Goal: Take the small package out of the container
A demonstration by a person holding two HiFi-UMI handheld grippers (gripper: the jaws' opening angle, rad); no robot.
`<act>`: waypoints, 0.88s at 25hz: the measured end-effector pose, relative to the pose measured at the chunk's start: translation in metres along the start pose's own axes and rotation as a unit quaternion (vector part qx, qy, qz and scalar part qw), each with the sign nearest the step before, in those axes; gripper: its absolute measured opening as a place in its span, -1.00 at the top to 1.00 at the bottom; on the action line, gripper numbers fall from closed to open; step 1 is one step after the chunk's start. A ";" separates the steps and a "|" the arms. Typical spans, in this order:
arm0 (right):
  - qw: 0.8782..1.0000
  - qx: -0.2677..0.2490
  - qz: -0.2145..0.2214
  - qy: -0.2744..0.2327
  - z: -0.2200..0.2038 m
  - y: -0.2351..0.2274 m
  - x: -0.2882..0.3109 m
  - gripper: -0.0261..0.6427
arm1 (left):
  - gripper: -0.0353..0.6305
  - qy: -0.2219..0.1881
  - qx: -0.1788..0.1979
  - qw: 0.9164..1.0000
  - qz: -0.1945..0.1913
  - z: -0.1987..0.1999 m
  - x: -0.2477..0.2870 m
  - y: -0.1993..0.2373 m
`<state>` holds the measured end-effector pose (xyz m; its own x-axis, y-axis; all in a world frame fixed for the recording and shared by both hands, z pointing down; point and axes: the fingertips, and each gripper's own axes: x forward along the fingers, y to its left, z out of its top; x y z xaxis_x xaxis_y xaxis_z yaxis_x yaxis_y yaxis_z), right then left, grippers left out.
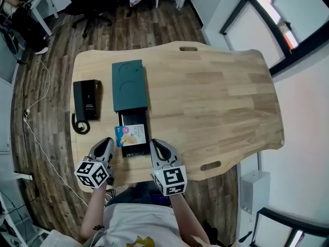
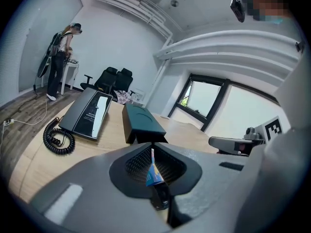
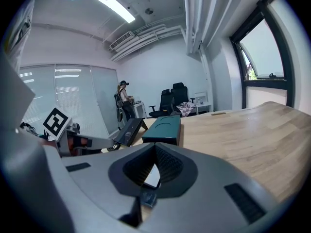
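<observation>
Teal box (image 1: pixel 129 84) lies straight ahead of both grippers on the wooden table (image 1: pixel 216 96), its black drawer (image 1: pixel 135 149) drawn out toward them. The small package (image 1: pixel 131 135), blue and white, rests flat in that drawer, between the two gripper tips and a little ahead of them. Its long side runs across, from one gripper toward the other.

The left gripper (image 1: pixel 108 144) has its jaws pressed together. The package shows only through the slit beneath its tips, so it looks empty. The right gripper (image 1: pixel 156 145) is likewise closed on nothing.

The package's near-left edge juts just beside the left gripper, ahead and to its right. That gripper seems slightly nearer, and it would need to part its jaws first.
</observation>
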<state>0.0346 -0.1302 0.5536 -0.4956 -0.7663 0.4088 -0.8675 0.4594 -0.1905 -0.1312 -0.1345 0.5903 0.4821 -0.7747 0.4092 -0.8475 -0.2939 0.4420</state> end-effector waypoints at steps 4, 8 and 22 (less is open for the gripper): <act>1.000 0.004 0.003 0.018 -0.012 -0.008 0.009 0.90 | 0.76 0.020 -0.018 1.000 0.009 -0.015 0.012 0.008; 0.999 0.006 0.008 0.037 -0.028 -0.009 0.014 0.90 | 0.46 0.046 -0.041 0.998 0.003 -0.036 0.020 0.011; 0.998 0.016 -0.001 0.057 -0.041 -0.031 0.029 0.90 | 0.52 0.053 -0.165 0.985 -0.017 -0.048 0.046 0.016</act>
<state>0.0486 -0.1484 0.6081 -0.4869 -0.7102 0.5085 -0.8706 0.4413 -0.2174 -0.1119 -0.1480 0.6548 0.5446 -0.6990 0.4636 -0.7206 -0.1070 0.6851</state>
